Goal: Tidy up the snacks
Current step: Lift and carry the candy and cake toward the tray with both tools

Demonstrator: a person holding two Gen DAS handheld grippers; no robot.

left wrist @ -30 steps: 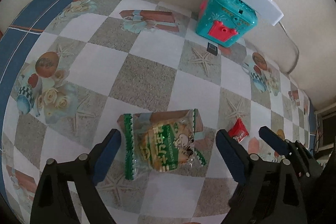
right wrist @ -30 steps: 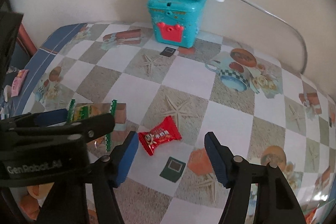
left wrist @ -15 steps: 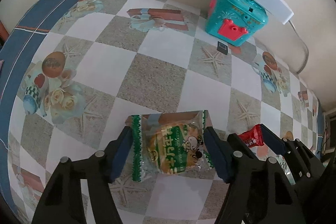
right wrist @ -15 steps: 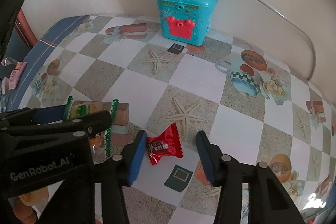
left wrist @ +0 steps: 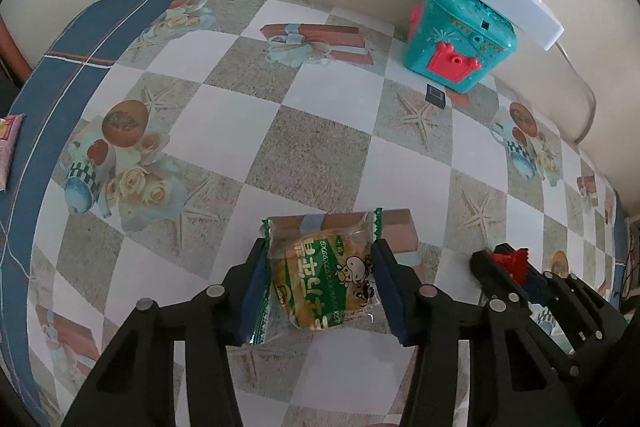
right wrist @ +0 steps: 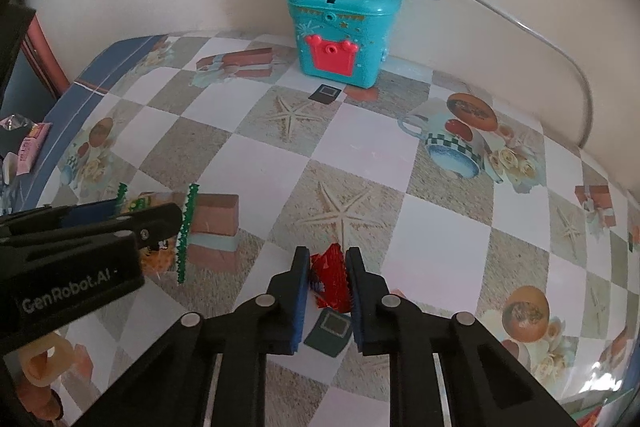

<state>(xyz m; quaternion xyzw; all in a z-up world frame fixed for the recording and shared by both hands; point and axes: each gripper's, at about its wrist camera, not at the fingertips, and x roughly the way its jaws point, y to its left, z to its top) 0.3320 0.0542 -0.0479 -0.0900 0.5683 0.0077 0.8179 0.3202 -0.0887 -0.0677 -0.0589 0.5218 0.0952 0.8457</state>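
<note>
Left gripper (left wrist: 320, 287) just closed, clamped on green cake packet (left wrist: 320, 283); right gripper (right wrist: 328, 291) squeezed shut on red candy (right wrist: 330, 279), apparently touching tablecloth (right wrist: 360, 155). Broad open cloth ahead toward teal box (right wrist: 342, 31) by wall.

A home: a table (left wrist: 320, 147) under a printed checkered tablecloth, a teal toy chest (right wrist: 342, 35) against the wall.

Only thing I can properly read is "GenRobot.AI" in white on the black body of the left gripper (right wrist: 156, 223), while the green snack packet (left wrist: 322, 285) has print too garbled to make out.
</note>
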